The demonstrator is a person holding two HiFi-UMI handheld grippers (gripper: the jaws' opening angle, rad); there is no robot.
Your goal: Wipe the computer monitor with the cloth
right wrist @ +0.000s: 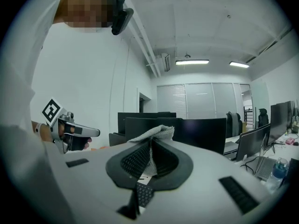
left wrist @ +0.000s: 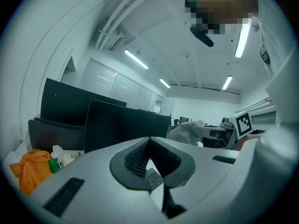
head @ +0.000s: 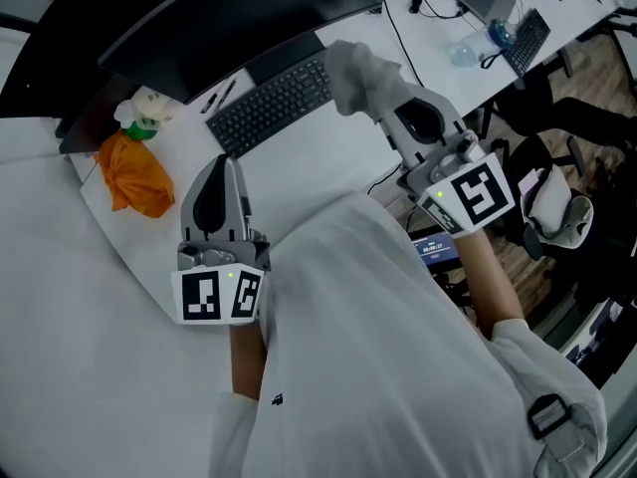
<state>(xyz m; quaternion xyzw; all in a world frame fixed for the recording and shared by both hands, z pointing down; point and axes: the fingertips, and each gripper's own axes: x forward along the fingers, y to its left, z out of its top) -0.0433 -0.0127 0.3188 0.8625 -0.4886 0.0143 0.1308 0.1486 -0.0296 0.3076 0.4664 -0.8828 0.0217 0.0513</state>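
No legible text or labels anywhere

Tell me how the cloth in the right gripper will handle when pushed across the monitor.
Probably floppy: the cloth bunches and droops past the right gripper. Likely light, since that pinch alone carries it. Its textured weave should drag rather than slip on the monitor, though folds may shift.

The pale, crumpled cloth is pinched between the right gripper's jaws, up in the air near the monitor. The monitor stands upright, its screen dark.
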